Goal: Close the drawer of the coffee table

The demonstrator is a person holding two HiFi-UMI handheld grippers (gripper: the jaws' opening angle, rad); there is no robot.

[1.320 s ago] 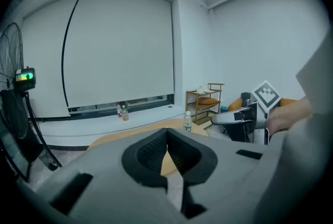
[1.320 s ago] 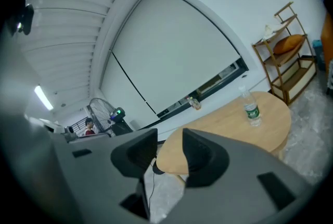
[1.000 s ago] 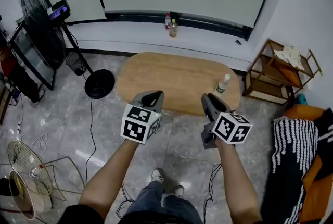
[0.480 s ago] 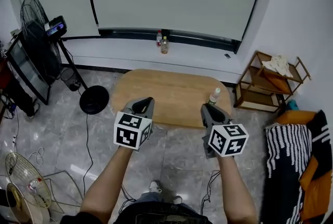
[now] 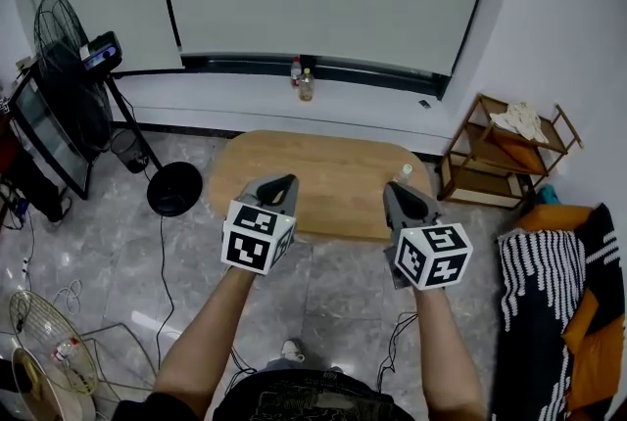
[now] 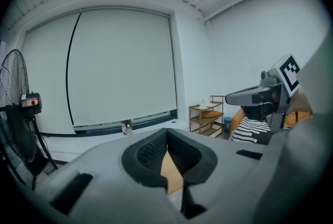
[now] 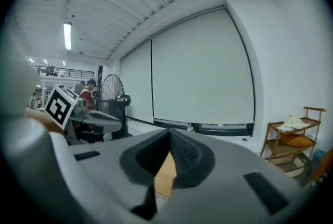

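The left tool [image 5: 278, 184] is clenched on nothing, its tip seen against the near edge of the coffee table's oval wooden surface [image 5: 323, 160]. The drawer shows in no view, so it likely sits under that top. The right tool [image 5: 399, 192] is clamped shut too and empty, near a small bottle [image 5: 405, 173]. The best move is to lower one closed tool, meet the drawer front squarely at mid-width, and push level so it slides without skewing.
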